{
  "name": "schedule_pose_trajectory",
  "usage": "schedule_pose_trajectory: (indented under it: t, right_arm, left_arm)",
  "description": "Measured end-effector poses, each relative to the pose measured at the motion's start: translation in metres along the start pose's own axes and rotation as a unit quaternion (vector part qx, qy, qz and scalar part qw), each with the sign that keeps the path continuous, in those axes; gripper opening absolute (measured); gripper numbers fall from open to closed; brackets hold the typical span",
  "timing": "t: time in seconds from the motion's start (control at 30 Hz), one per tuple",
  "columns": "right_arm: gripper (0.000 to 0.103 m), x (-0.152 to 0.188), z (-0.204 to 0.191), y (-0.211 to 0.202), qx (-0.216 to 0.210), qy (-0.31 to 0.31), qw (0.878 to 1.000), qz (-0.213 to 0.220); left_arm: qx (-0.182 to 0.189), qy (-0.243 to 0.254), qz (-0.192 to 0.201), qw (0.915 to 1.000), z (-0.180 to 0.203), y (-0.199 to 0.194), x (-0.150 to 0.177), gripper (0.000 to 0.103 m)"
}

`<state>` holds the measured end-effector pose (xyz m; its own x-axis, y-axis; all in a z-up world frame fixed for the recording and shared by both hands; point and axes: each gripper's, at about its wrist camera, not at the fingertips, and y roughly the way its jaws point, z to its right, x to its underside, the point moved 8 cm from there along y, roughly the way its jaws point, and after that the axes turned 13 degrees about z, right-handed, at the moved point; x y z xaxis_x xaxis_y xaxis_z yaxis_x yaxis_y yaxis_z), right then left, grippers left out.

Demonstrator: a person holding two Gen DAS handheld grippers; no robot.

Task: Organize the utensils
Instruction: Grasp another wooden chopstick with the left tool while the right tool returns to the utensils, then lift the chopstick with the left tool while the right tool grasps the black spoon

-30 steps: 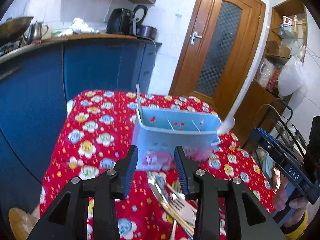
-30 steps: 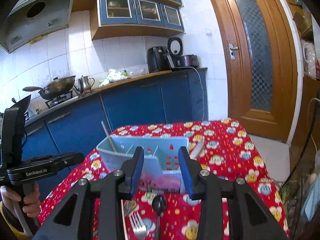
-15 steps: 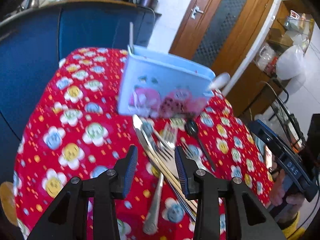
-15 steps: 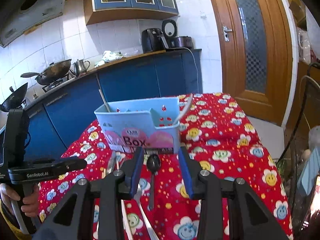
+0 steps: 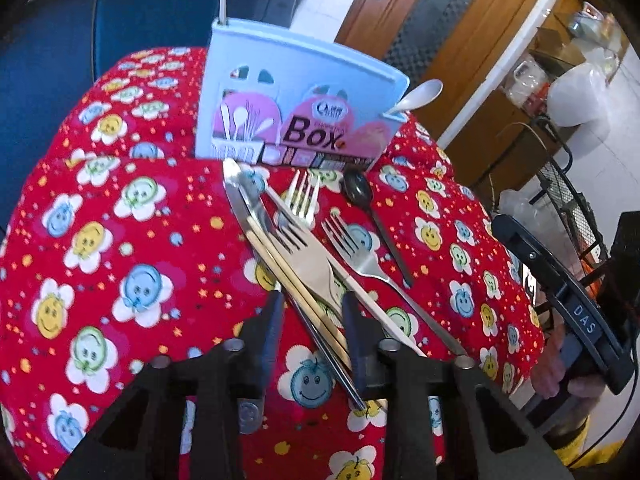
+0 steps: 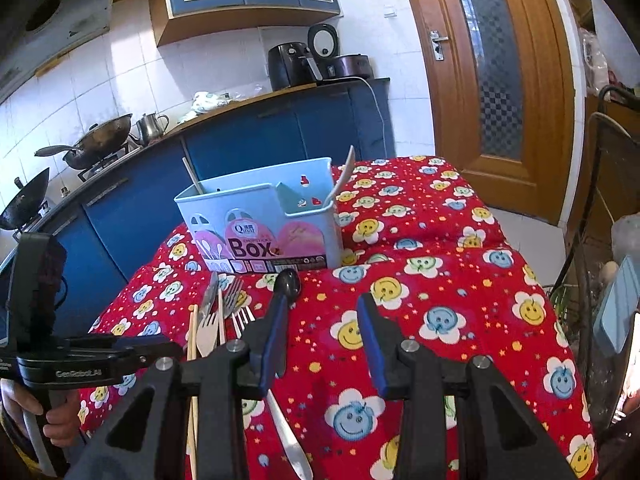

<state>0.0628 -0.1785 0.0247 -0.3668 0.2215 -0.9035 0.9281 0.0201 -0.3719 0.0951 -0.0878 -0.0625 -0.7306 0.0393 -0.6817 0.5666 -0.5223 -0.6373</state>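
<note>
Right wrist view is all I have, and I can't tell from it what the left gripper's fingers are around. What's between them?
Observer: The left gripper straddles the pair of chopsticks. Its jaws are closing, and the pads look clear of them.
Operator: My own finger hides the handle of the black spoon. Is it free?
Observer: It lies at the right edge of the pile. Its handle runs beside the silver fork, seemingly uncrossed.

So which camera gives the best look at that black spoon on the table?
The left wrist view: the black spoon lies fully visible, bowl to handle. In the right wrist view, only its bowl shows; a gripper finger hides the handle.
</note>
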Motion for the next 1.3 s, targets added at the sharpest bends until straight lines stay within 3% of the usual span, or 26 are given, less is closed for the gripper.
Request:
schedule_pose_trajectory:
  t: [0.1,0.6,0.93,1.3]
  right_arm:
    - [0.040,0.002,0.004,-0.001,0.001,0.002,1.000,0.001]
    - [0.040,0.009,0.014,0.001,-0.004,0.016,1.000,0.000]
    - [0.040,0.010,0.012,0.001,-0.007,0.018,1.000,-0.001]
    - [0.040,0.012,-0.005,0.012,-0.022,0.000,0.999,-0.033]
  left_arm:
    - [0.005,-0.007,-0.011,0.9999,0.001,0.006,0.004,0.017]
    - [-0.016,-0.035,-0.018,0.9991,-0.008,0.026,0.003,0.019]
    - [-0.001,-0.045,0.016,0.9989,-0.011,0.020,-0.007,0.009]
    - [0.006,-0.031,0.088,0.9956,-0.017,-0.022,-0.033,0.004]
